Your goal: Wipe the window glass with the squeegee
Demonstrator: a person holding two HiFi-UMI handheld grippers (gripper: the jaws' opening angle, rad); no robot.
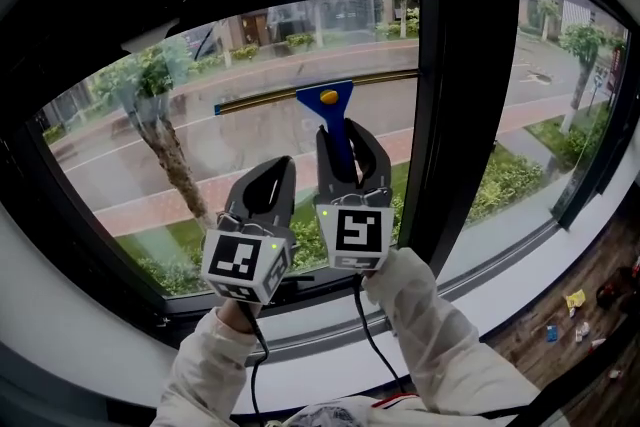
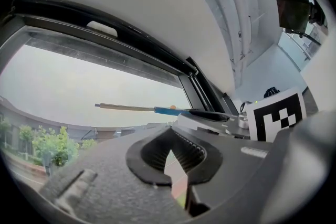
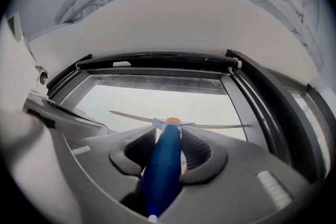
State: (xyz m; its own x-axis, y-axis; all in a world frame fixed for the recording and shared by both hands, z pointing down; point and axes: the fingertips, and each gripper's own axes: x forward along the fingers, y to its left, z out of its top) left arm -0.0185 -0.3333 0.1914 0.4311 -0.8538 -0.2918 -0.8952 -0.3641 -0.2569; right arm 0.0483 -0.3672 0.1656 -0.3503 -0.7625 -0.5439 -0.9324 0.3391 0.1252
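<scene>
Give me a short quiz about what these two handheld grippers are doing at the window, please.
1. True or false: the left gripper holds the squeegee.
2. The squeegee's handle is: A red, B blue, C green.
3. Short answer: what stands between the left gripper's jaws?
Key: 1 false, the right gripper is shut on it; 2 B; 3 nothing.

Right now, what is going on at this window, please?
A person holds a gripper in each hand. The right gripper is shut on the handle of the blue squeegee with the long blade, which is held up across the window glass. The left gripper is shut and empty, beside it.
</scene>
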